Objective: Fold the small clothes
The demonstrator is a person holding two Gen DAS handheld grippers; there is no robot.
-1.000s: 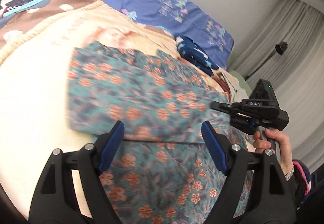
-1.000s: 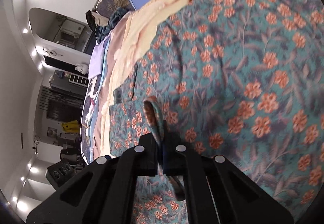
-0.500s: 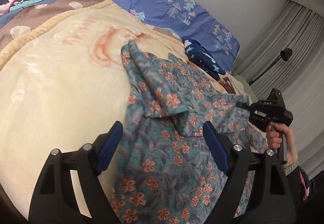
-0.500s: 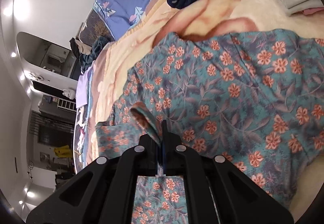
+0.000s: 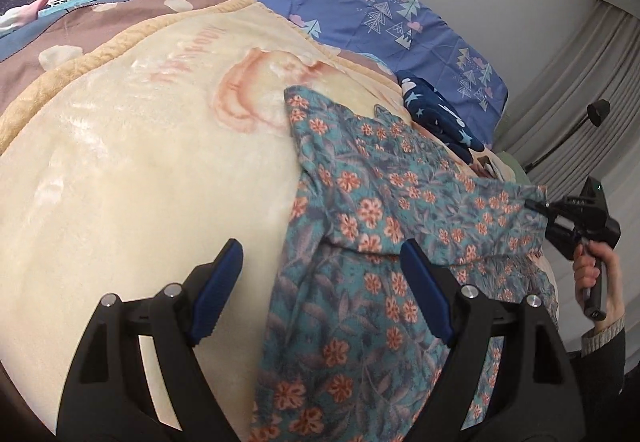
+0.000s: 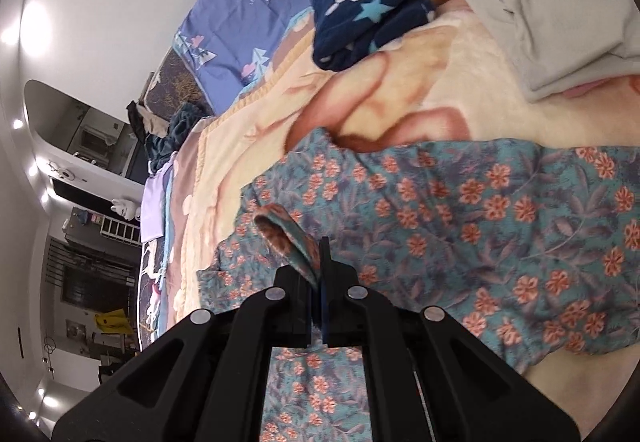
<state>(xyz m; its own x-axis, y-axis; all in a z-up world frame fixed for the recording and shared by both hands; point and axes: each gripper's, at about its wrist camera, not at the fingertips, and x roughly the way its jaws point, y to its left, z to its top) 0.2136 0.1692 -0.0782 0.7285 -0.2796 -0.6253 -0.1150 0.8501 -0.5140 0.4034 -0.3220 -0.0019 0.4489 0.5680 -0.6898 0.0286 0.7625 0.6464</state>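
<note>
My right gripper (image 6: pixel 320 282) pinches a fold of the teal cotton garment with orange flowers (image 6: pixel 480 218), which lies on the cream plush blanket (image 5: pixel 140 170) covering the bed. My left gripper (image 5: pixel 320 282), spread wide, hovers over its edge.

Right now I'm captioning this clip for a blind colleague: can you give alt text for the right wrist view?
The right gripper is shut on a fold of a teal floral garment spread over a cream blanket. Beyond lie a folded navy star-print garment and a folded grey garment.
</note>
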